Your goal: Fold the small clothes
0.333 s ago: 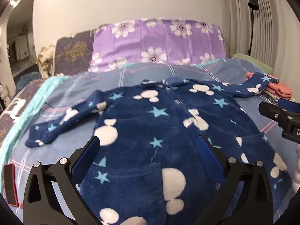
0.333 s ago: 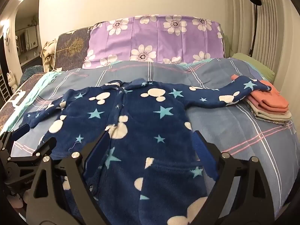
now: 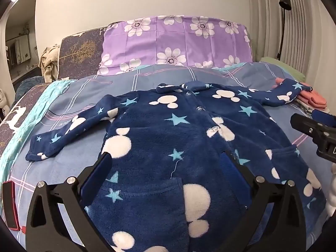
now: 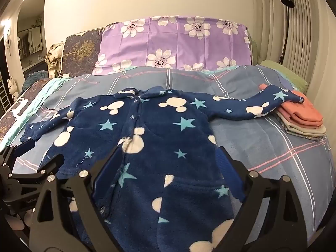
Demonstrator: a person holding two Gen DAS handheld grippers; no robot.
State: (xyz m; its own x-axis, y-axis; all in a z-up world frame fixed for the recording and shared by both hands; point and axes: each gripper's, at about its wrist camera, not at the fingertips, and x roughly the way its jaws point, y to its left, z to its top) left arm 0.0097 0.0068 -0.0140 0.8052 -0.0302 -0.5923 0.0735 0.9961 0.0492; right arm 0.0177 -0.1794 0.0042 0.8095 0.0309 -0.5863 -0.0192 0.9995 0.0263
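A navy fleece child's jacket [image 3: 168, 138] with white mouse heads and light blue stars lies flat, front up, buttoned, on the bed, sleeves spread to both sides. It also shows in the right wrist view [image 4: 159, 138]. My left gripper [image 3: 166, 163] is open and empty above the jacket's lower left part. My right gripper [image 4: 168, 157] is open and empty above its lower right part. The right gripper shows at the right edge of the left wrist view [image 3: 315, 134]; the left gripper shows at the left edge of the right wrist view [image 4: 31, 159].
The bed has a blue plaid cover [image 4: 262, 142]. A stack of folded clothes, salmon on top [image 4: 302, 113], lies at the right under the jacket's right cuff. Purple flowered pillows [image 3: 176, 44] lean at the headboard. A red phone [image 3: 9, 205] lies at the near left.
Both grippers have shifted slightly; the jacket lies as before and nothing was grasped.
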